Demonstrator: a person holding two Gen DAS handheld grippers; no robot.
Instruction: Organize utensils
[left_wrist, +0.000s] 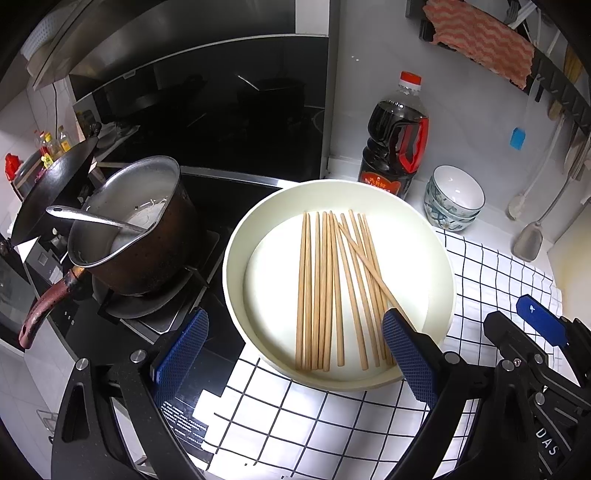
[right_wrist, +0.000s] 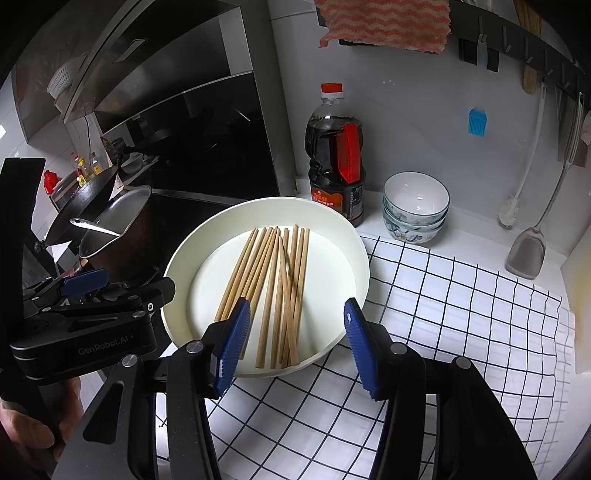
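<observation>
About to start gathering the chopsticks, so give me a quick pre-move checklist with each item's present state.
1. Chopsticks all inside the dish: ok.
2. Chopsticks parallel: not ok, one lies crossed over others.
3. Left claw open, nothing held: ok.
4. Right claw open, nothing held: ok.
5. Dish on the cloth: not ok, partly overhangs the cloth's edge.
6. Holder for the chopsticks in view: cannot tell.

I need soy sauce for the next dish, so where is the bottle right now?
In both wrist views the soy sauce bottle stands upright against the back wall, just behind the white plate and left of the stacked bowls.
</observation>
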